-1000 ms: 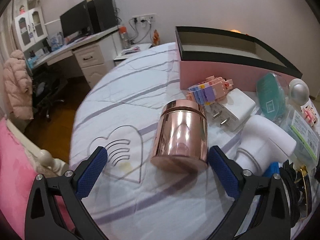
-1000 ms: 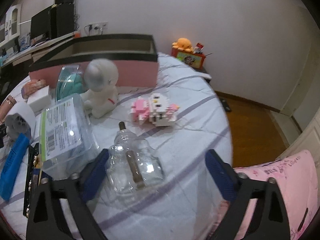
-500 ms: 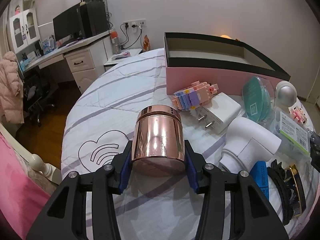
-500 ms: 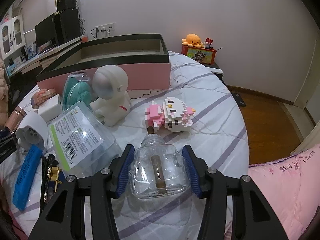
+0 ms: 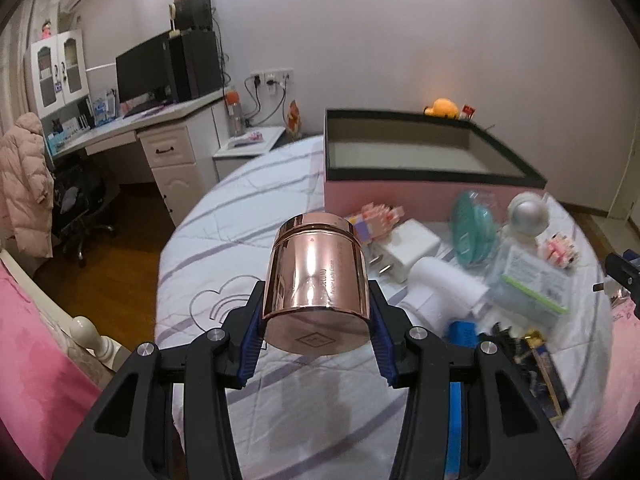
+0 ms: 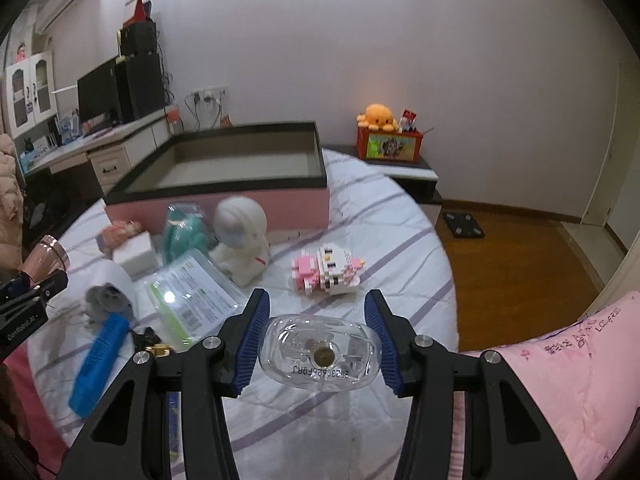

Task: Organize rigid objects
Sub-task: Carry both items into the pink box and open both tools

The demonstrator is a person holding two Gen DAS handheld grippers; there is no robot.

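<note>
My left gripper (image 5: pixel 316 328) is shut on a shiny rose-gold canister (image 5: pixel 316 280), lifted clear of the striped bed cover; its base faces the camera. In the right wrist view the same canister (image 6: pixel 44 258) shows at the far left. My right gripper (image 6: pixel 320 340) is shut on a clear glass bottle (image 6: pixel 320 354), also raised off the bed, bottom towards the camera. Behind both stands the pink box with a black rim (image 5: pixel 432 194) (image 6: pixel 224 204), open on top, with a bare grey floor inside.
On the bed lie a white astronaut figure (image 6: pixel 240 240), a pink-and-white brick toy (image 6: pixel 326 268), a teal disc in clear packaging (image 6: pixel 182 232), a clear plastic pack (image 6: pixel 192 300), a white charger (image 5: pixel 404 250), a white roll (image 5: pixel 444 284) and a blue bar (image 6: pixel 100 364). Wooden floor lies beyond the bed edges.
Both grippers closed from wide open onto their objects, then lifted them off the bed. The canister and the bottle tipped so that their bases now face the cameras.
</note>
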